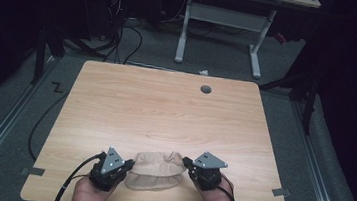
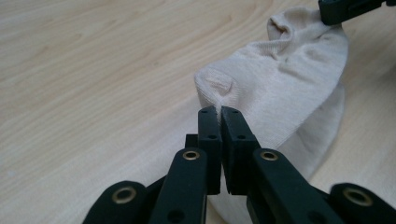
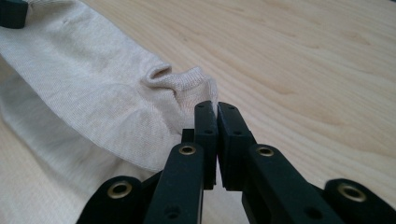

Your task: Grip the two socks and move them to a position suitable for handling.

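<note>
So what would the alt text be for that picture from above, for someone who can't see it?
Seen from above, a person's two hands each hold a black gripper shut on one end of a beige sock, the left gripper and the right gripper holding it between them at the near edge of a light wooden table. Beyond the table lie a dark floor, cables and a white desk frame.

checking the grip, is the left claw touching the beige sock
Touching. The left gripper view shows the left claw shut on a pinched fold at one end of the beige sock, fabric squeezed between its jaws.
</note>
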`<state>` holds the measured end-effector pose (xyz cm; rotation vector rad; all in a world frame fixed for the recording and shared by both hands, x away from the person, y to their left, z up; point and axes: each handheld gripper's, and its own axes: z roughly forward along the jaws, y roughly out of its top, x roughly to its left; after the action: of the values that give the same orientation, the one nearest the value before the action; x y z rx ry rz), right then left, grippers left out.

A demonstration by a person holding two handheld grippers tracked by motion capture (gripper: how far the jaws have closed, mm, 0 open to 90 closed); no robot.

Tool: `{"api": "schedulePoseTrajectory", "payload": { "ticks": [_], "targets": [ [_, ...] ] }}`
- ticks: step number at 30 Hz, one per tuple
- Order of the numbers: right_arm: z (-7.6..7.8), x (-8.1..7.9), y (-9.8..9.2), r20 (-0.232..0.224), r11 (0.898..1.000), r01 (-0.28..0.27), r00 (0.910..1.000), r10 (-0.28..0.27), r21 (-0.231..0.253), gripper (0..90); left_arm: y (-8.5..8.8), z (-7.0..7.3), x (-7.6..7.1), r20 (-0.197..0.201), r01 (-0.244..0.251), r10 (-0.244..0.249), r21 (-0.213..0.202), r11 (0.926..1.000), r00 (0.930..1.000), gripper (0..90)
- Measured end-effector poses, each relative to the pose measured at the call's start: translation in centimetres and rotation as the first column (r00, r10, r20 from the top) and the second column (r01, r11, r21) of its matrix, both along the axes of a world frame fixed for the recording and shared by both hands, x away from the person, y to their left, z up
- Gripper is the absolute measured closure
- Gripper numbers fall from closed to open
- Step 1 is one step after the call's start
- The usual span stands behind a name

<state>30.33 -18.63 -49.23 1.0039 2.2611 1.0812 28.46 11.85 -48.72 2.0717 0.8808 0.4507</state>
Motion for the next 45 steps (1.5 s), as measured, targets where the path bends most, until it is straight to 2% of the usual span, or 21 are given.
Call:
{"api": "schedulePoseTrajectory", "payload": {
  "ticks": [6,11,17,26,30,35,37,40,44,45],
  "targets": [
    [-0.4,-0.9,0.1,-0.017,1.0,-0.019,0.9997,0.019,-0.007,87.4,0.1,-0.9,-0.9,-0.028,0.003,-0.002,0.033,0.9994,0.9996,86.8],
    [-0.9,-1.4,0.8,-0.036,0.999,-0.039,0.9986,0.038,-0.025,87.4,0.5,-1.4,-1.3,-0.059,-0.008,0.01,0.034,0.9994,0.9982,86.8],
    [-1.5,-1.2,1.1,-0.061,0.998,-0.047,0.9971,0.045,-0.039,87.4,0.4,-2.1,-1.5,-0.073,-0.013,0.019,0.076,0.997,0.9971,86.7],
    [-2.5,-0.7,1.3,-0.122,0.995,-0.057,0.9914,0.047,-0.081,87.2,-0.1,-3.0,-1.4,-0.11,0.0,0.011,0.104,0.9946,0.9938,85.7],
    [-2.7,-0.7,1.3,-0.133,0.994,-0.057,0.9901,0.045,-0.089,87.2,-0.3,-3.3,-1.2,-0.112,0.004,0.009,0.116,0.9933,0.9936,85.1],
    [-2.9,-0.4,1.4,-0.136,0.995,-0.048,0.9901,0.035,-0.091,87.2,-0.4,-3.5,-0.2,-0.104,-0.005,0.016,0.11,0.9939,0.9944,85.1],
    [-2.9,-0.1,1.4,-0.133,0.995,-0.039,0.9908,0.026,-0.091,87.2,-0.3,-3.5,0.7,-0.106,-0.012,0.023,0.103,0.9946,0.9941,85.0],
    [-3.0,0.4,1.3,-0.136,0.997,-0.022,0.9907,0.012,-0.077,87.1,0.0,-3.7,2.5,-0.123,-0.028,0.037,0.071,0.9971,0.9917,85.0],
    [-3.1,1.1,1.5,-0.129,0.997,-0.008,0.9917,-0.002,-0.074,87.1,0.2,-3.8,3.7,-0.126,-0.035,0.042,0.059,0.9976,0.9911,85.0],
    [-3.1,1.7,1.7,-0.123,0.997,0.004,0.9923,-0.013,-0.074,87.0,0.2,-3.8,4.2,-0.122,-0.041,0.048,0.054,0.9977,0.9914,85.0]
  ]
}}
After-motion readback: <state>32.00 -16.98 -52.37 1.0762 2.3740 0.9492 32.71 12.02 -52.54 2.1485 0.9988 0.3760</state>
